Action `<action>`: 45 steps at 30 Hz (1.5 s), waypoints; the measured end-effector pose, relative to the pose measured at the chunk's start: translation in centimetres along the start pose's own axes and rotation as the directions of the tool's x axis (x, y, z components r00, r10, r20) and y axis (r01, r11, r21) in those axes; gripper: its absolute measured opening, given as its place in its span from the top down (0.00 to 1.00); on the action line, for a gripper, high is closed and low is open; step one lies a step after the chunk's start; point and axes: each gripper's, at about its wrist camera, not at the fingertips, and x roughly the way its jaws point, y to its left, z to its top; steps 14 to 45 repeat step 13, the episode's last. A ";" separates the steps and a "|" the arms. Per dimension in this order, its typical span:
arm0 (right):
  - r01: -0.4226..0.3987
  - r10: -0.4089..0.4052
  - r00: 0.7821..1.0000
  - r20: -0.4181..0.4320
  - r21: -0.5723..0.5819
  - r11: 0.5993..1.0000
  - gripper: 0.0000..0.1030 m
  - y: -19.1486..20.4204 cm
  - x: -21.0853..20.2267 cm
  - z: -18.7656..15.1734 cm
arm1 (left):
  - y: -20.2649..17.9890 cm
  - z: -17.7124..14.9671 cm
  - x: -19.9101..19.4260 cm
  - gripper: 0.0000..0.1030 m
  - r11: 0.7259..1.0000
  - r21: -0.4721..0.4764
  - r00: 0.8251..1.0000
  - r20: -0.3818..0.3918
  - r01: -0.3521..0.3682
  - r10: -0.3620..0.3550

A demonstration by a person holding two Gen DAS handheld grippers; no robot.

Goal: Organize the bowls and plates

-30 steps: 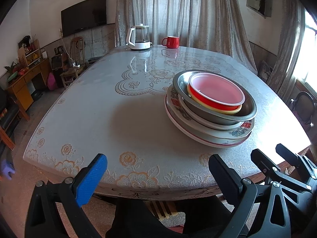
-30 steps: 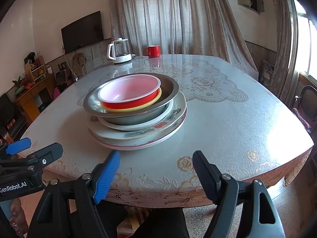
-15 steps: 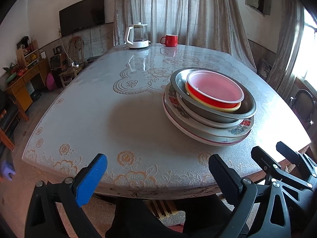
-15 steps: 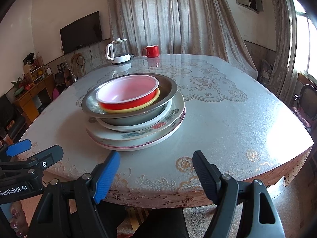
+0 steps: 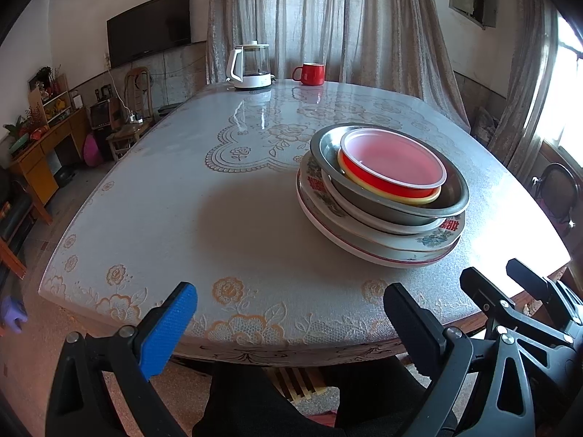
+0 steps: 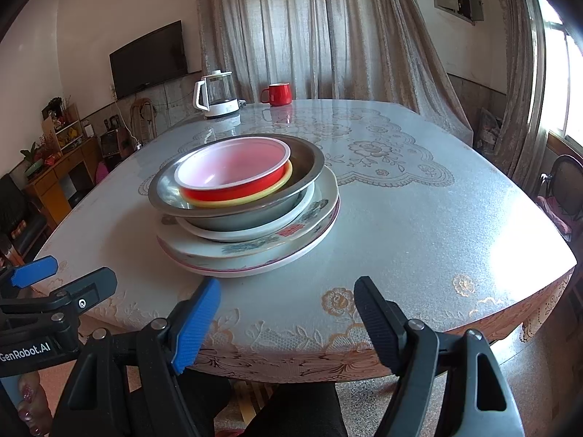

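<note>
One stack of dishes stands on the table: a red bowl (image 5: 393,167) (image 6: 233,173) on top, nested in a yellow-rimmed bowl (image 5: 419,196), inside a steel basin (image 5: 452,196) (image 6: 306,160), on a white dish and flowered plates (image 5: 430,240) (image 6: 255,251). My left gripper (image 5: 288,313) is open and empty, at the table's near edge, left of the stack. My right gripper (image 6: 288,309) is open and empty, just in front of the stack. Each gripper shows at the edge of the other's view.
The table (image 5: 218,200) has a lace-pattern cover. A white kettle (image 5: 251,67) (image 6: 216,94) and a red mug (image 5: 309,73) (image 6: 278,94) stand at its far edge. Chair (image 5: 557,189) at right, cabinet (image 5: 36,153) at left.
Both grippers have drifted very slightly; the stack sits a touch lower and left in the views. Nothing was grasped or released.
</note>
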 end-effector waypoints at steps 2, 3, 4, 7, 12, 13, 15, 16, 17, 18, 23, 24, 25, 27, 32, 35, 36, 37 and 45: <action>0.001 -0.001 1.000 0.000 0.003 1.000 0.25 -0.1 0.0 0.0 | 0.1 0.0 0.0 0.00 1.000 -0.004 1.000 0.003 0.003 -0.003; -0.001 0.001 1.000 0.001 0.005 1.000 0.25 -0.1 0.0 0.0 | 0.1 0.1 0.0 0.00 1.000 -0.006 1.000 0.004 0.005 -0.005; 0.000 0.000 1.000 0.001 0.006 1.000 0.25 -0.2 -0.1 0.1 | 0.1 0.1 0.1 0.00 1.000 -0.006 1.000 0.002 0.005 -0.005; 0.000 0.000 1.000 0.001 0.008 1.000 0.25 -0.3 0.0 0.1 | 0.0 0.1 0.2 0.00 1.000 -0.007 1.000 -0.003 0.014 -0.014; 0.002 -0.002 1.000 -0.004 0.011 1.000 0.25 -0.5 0.2 0.1 | -0.2 0.1 0.5 0.00 1.000 -0.004 1.000 -0.010 0.014 -0.014; 0.003 -0.003 1.000 -0.005 0.012 1.000 0.25 -0.6 0.3 0.1 | -0.2 0.1 0.6 0.00 1.000 -0.004 1.000 -0.011 0.012 -0.012; 0.003 -0.003 1.000 -0.005 0.012 1.000 0.25 -0.6 0.3 0.1 | -0.2 0.1 0.6 0.00 1.000 -0.004 1.000 -0.011 0.012 -0.012; 0.003 -0.003 1.000 -0.005 0.012 1.000 0.25 -0.6 0.3 0.1 | -0.2 0.1 0.6 0.00 1.000 -0.004 1.000 -0.011 0.012 -0.012; 0.003 -0.003 1.000 -0.005 0.012 1.000 0.25 -0.6 0.3 0.1 | -0.2 0.1 0.6 0.00 1.000 -0.004 1.000 -0.011 0.012 -0.012; 0.003 -0.003 1.000 -0.005 0.012 1.000 0.25 -0.6 0.3 0.1 | -0.2 0.1 0.6 0.00 1.000 -0.004 1.000 -0.011 0.012 -0.012; 0.003 -0.003 1.000 -0.005 0.012 1.000 0.25 -0.6 0.3 0.1 | -0.2 0.1 0.6 0.00 1.000 -0.004 1.000 -0.011 0.012 -0.012; 0.003 -0.003 1.000 -0.005 0.012 1.000 0.25 -0.6 0.3 0.1 | -0.2 0.1 0.6 0.00 1.000 -0.004 1.000 -0.011 0.012 -0.012; 0.003 -0.003 1.000 -0.005 0.012 1.000 0.25 -0.6 0.3 0.1 | -0.2 0.1 0.6 0.00 1.000 -0.004 1.000 -0.011 0.012 -0.012; 0.003 -0.003 1.000 -0.005 0.012 1.000 0.25 -0.6 0.3 0.1 | -0.2 0.1 0.6 0.00 1.000 -0.004 1.000 -0.011 0.012 -0.012; 0.003 -0.003 1.000 -0.005 0.012 1.000 0.25 -0.6 0.3 0.1 | -0.2 0.1 0.6 0.00 1.000 -0.004 1.000 -0.011 0.012 -0.012; 0.003 -0.003 1.000 -0.005 0.012 1.000 0.25 -0.6 0.3 0.1 | -0.2 0.1 0.6 0.00 1.000 -0.004 1.000 -0.011 0.012 -0.012; 0.003 -0.003 1.000 -0.005 0.012 1.000 0.25 -0.6 0.3 0.1 | -0.2 0.1 0.6 0.00 1.000 -0.004 1.000 -0.011 0.012 -0.012; 0.003 -0.003 1.000 -0.005 0.012 1.000 0.25 -0.6 0.3 0.1 | -0.2 0.1 0.6 0.00 1.000 -0.004 1.000 -0.011 0.012 -0.012; 0.003 -0.003 1.000 -0.005 0.012 1.000 0.25 -0.6 0.3 0.1 | -0.2 0.1 0.6 0.00 1.000 -0.004 1.000 -0.011 0.012 -0.012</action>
